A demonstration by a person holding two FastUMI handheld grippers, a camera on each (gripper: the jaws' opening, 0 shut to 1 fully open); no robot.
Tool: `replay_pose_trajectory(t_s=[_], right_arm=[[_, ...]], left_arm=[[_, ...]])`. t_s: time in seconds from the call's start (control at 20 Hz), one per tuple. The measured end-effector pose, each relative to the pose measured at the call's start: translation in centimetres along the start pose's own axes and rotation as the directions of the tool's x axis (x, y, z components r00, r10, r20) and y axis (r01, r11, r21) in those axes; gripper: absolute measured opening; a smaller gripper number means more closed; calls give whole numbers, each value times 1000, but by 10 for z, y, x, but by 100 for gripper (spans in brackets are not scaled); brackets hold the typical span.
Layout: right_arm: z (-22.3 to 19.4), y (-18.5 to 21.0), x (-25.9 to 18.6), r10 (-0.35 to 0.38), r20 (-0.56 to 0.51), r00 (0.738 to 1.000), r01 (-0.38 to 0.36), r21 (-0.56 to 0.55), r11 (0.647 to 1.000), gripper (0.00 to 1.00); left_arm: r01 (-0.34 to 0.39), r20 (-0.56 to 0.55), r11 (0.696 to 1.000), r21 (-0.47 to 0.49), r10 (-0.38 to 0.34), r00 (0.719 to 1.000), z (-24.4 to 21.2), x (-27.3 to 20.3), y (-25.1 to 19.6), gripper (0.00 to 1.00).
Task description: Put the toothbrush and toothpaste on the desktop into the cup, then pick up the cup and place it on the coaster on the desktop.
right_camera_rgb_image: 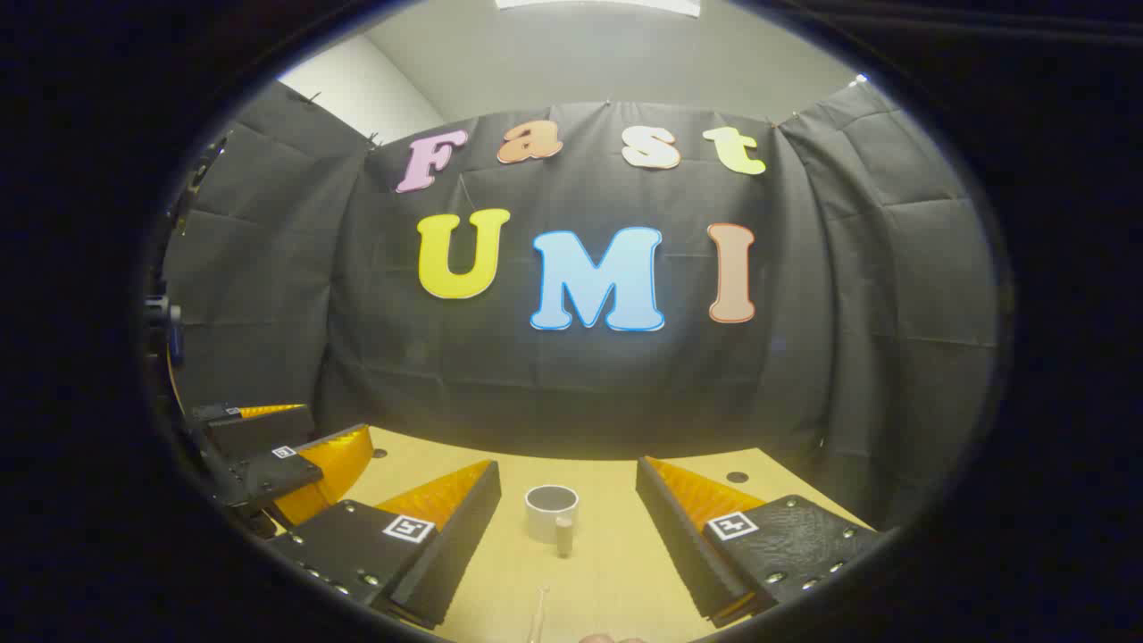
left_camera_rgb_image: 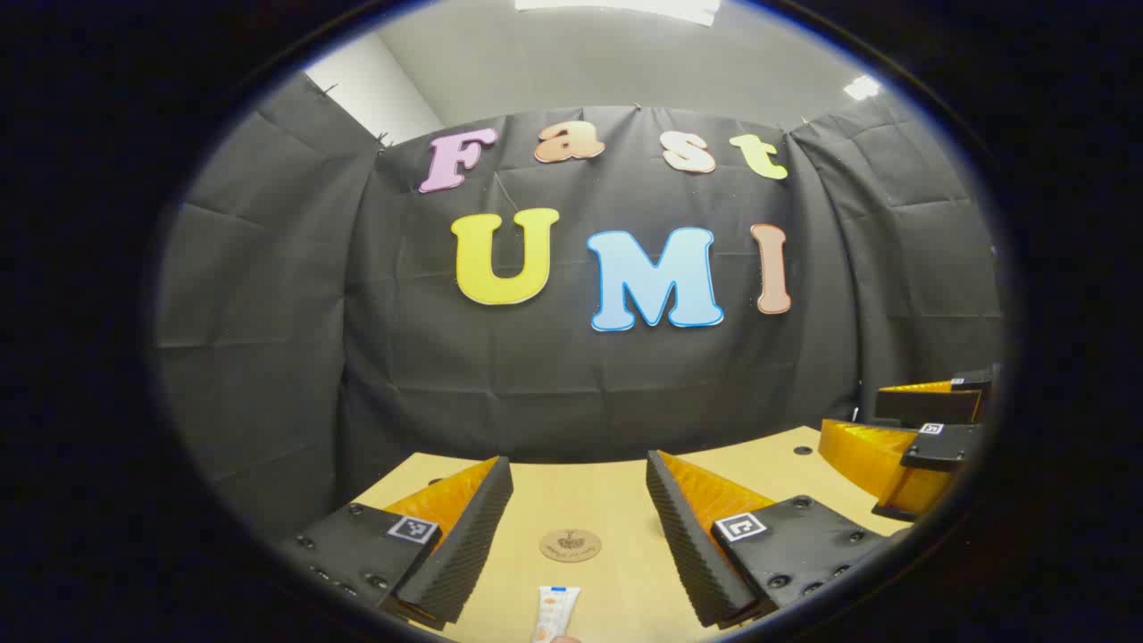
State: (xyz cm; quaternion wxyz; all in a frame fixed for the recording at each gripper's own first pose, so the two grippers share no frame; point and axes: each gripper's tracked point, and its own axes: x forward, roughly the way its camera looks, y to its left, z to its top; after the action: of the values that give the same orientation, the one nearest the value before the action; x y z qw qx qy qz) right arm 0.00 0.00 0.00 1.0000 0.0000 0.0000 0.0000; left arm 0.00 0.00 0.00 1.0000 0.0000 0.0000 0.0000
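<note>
- Nothing blocks my wide-open left gripper point(left_camera_rgb_image: 579, 522): round brown wooden coaster point(left_camera_rgb_image: 570, 545) and white toothpaste tube point(left_camera_rgb_image: 555, 613) lie ahead on the pale desktop point(left_camera_rgb_image: 616, 487).
- My right gripper point(right_camera_rgb_image: 567, 522), jaws wide, frames the white cylindrical cup point(right_camera_rgb_image: 550, 511); the thin toothbrush point(right_camera_rgb_image: 538, 612) lies nearer.

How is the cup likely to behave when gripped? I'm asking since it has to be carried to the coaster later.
The cup stands upright on the desktop and looks short and wide, so it probably resists tipping. Its smooth, rounded wall may slip between the fingers of the right gripper, now open. It appears empty, so likely light.
</note>
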Motion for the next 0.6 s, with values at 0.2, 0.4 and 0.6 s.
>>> replay_pose_trajectory(t_s=[0.2, 0.4, 0.6], right_arm=[[-5, 4, 3, 17, -23, 1000, -18, -37, 999, 95], [-5, 9, 6, 30, -33, 999, -32, -54, 998, 95], [-4, 10, 10, 27, -34, 999, -29, -55, 998, 95]], left_arm=[[5, -7, 1000, 2, -5, 1000, -2, 3, -2, 96], [7, -21, 1000, -1, -7, 1000, -5, 8, -1, 96], [6, -46, 1000, 16, -5, 999, -9, 11, 5, 96]])
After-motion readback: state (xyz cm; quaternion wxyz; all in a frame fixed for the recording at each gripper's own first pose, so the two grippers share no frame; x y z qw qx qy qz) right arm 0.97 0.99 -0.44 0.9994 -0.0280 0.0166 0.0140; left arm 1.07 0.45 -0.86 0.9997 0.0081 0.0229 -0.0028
